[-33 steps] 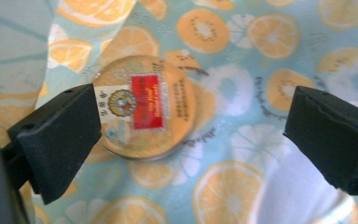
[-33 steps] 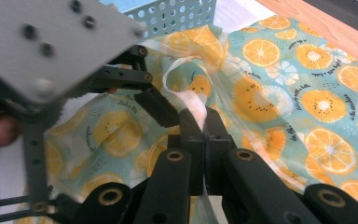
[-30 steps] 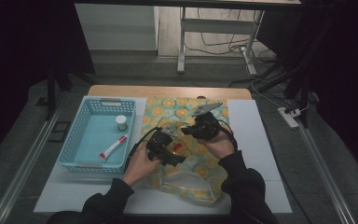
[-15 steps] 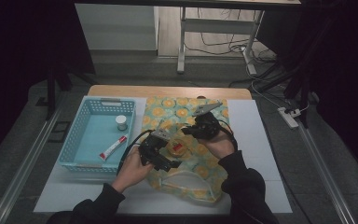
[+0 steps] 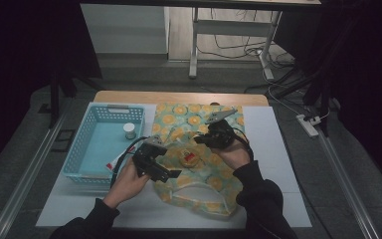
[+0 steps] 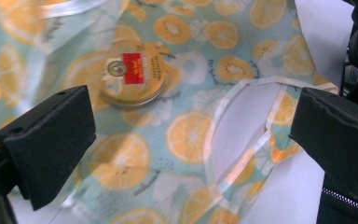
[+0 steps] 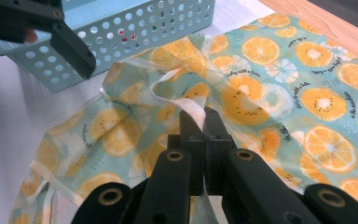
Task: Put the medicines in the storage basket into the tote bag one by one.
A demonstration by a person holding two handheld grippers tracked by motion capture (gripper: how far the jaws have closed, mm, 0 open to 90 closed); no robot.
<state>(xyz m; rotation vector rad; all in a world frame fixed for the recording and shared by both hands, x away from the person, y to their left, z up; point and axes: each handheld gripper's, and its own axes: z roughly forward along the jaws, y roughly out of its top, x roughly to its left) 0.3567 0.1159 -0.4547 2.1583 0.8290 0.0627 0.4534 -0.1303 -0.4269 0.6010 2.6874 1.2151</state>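
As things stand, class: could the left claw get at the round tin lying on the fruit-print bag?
Probably yes: the left claw is open, and the tin lies uncovered on the bag just ahead.

- A fruit-print bag (image 5: 199, 149) lies flat on the white table (image 5: 278, 149), a round tin (image 5: 188, 158) on it.
- The left gripper (image 5: 171, 174) hovers just beside the tin.
- The right gripper (image 5: 201, 141) rests on the bag.
- A blue basket (image 5: 82, 149) holds a small jar (image 5: 129, 130).

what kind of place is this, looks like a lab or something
Probably a lab or recording room, not a home: a white-topped table in a dark surround, loose cables and a power strip on the floor, metal rails alongside.
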